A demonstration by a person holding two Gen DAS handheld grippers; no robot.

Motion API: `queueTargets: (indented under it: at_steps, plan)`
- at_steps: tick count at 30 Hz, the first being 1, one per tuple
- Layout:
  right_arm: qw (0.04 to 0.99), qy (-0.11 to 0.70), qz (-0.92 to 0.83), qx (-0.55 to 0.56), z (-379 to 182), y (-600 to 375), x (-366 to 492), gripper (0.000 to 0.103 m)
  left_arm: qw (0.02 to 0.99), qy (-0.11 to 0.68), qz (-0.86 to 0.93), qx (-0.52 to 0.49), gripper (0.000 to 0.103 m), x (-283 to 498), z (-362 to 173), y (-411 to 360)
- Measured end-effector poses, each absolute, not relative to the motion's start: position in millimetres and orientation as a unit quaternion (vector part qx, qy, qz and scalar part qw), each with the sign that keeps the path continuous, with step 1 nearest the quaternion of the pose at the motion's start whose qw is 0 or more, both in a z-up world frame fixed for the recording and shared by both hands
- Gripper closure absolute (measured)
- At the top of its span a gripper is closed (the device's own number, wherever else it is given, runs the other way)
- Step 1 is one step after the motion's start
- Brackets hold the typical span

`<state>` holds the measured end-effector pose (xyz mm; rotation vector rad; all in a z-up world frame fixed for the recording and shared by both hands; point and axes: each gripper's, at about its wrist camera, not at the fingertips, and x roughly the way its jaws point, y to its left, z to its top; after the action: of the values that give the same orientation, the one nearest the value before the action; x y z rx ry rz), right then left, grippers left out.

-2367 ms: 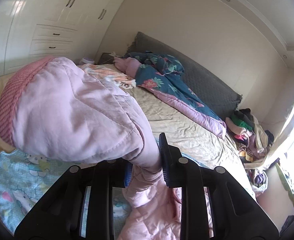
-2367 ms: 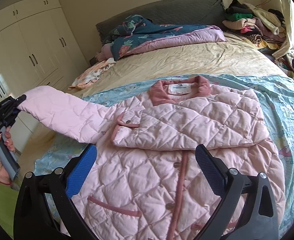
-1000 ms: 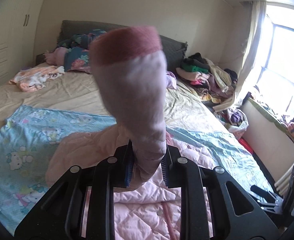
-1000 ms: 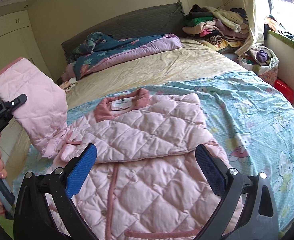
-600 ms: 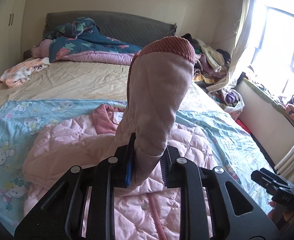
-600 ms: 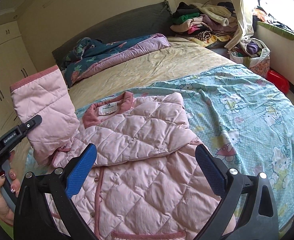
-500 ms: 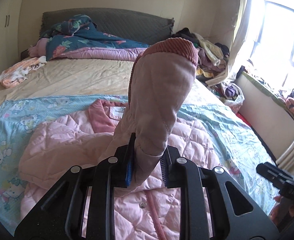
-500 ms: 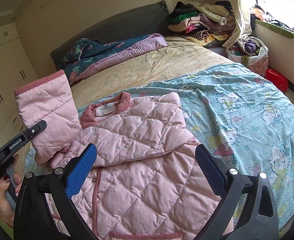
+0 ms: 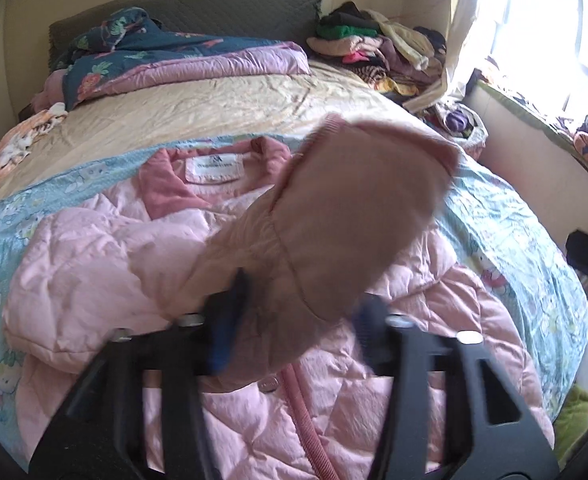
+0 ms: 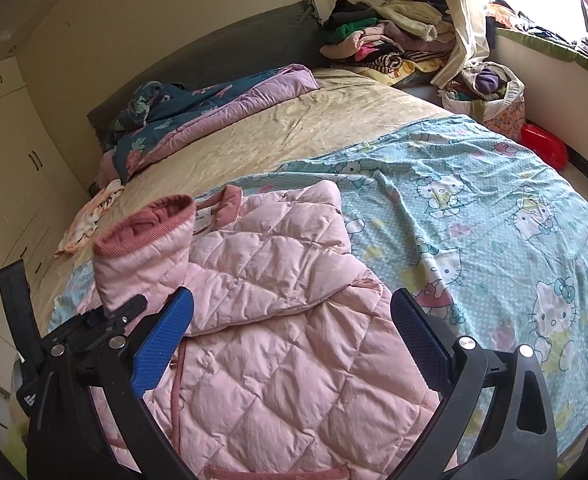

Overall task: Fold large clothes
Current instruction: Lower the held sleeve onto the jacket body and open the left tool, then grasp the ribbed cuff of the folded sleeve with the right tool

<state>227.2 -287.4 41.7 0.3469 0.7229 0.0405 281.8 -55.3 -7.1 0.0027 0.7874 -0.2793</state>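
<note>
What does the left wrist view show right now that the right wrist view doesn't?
Only the left wrist view: the left gripper head-on, its jaws opening with the sleeve between them, and the whole white collar label.

Only the right wrist view: the right gripper open with nothing in it above the pink quilted jacket, the red container on the floor, and the wardrobe doors.

Both: the jacket on the cartoon-cat sheet, the floral quilt and the clothes pile.

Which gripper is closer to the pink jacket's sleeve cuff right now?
Left. The left gripper has the sleeve just below the sleeve cuff between its opening jaws; the right gripper hovers open over the jacket's body, beside it.
</note>
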Motion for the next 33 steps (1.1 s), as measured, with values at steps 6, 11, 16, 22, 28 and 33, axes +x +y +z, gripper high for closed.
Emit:
queueTargets:
  at_steps: [6,11,16,22,28,33]
  plan:
    - [0.917,0.358,0.016,0.176,37.6,-291.4,228.9,0.005,0.893,0.420,-0.149,0.060,0.021,269.7,-29.7,-77.0]
    - [0.912,0.366,0.018,0.182,32.7,-288.9,231.3,0.005,0.881,0.436,-0.166,0.079,0.009,252.8,-32.4,-73.1]
    - [0.907,0.377,0.039,0.184,28.4,-275.4,235.0,0.005,0.880,0.441,-0.173,0.033,0.009,241.1,-22.0,-37.7]
    - [0.894,0.409,0.065,0.174,13.5,-242.0,245.8,0.005,0.899,0.421,-0.118,-0.008,0.009,246.6,-1.8,19.1]
    - [0.874,0.443,0.090,0.176,-10.8,-208.7,257.0,0.005,0.913,0.401,-0.054,-0.045,0.009,251.4,11.4,80.2]
    - [0.862,0.466,0.099,0.175,-29.0,-189.6,267.6,0.005,0.919,0.389,-0.008,-0.065,0.009,248.5,17.6,122.0]
